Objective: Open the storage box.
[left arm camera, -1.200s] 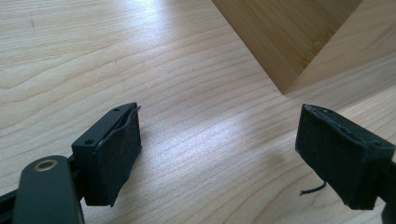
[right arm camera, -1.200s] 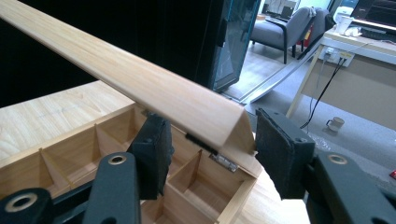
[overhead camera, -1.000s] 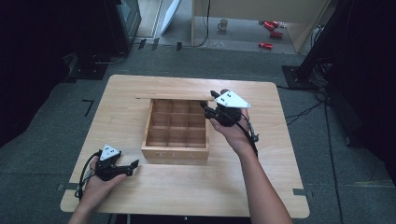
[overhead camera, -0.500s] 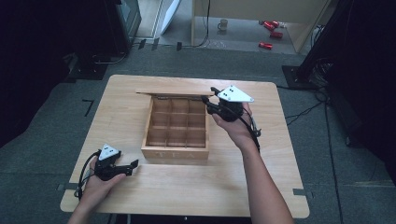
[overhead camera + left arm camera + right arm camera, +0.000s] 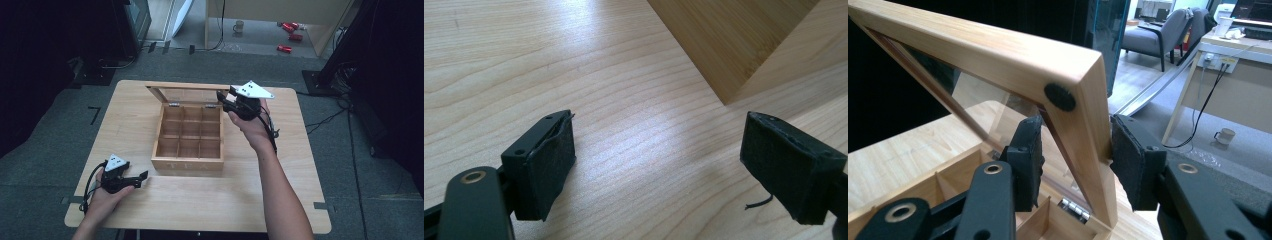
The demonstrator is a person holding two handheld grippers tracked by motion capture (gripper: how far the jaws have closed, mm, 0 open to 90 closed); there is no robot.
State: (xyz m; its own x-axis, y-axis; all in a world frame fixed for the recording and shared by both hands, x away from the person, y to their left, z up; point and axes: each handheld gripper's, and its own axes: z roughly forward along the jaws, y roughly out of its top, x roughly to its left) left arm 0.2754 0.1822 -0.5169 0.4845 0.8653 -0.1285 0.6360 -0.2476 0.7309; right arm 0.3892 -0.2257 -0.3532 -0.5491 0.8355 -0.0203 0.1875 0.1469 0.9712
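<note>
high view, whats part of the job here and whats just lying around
In the job:
wooden tea box
its glass lid, raised
right gripper, clamping the lid's side rail
left gripper, open on the table

Lying about:
mug on the floor
red items on the floor

Table: pale wood-grained tabletop point(image 5: 280, 190)
Box: light wooden compartment box point(image 5: 187, 162), glass-paned wooden lid point(image 5: 998, 55) with black round pad
Grippers: black two-jaw right gripper point(image 5: 1075, 160), grey triangular plate point(image 5: 254, 90)

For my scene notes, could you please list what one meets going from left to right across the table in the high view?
Left gripper → wooden tea box with its lid raised → right gripper, clamped on the lid's side rail.
</note>
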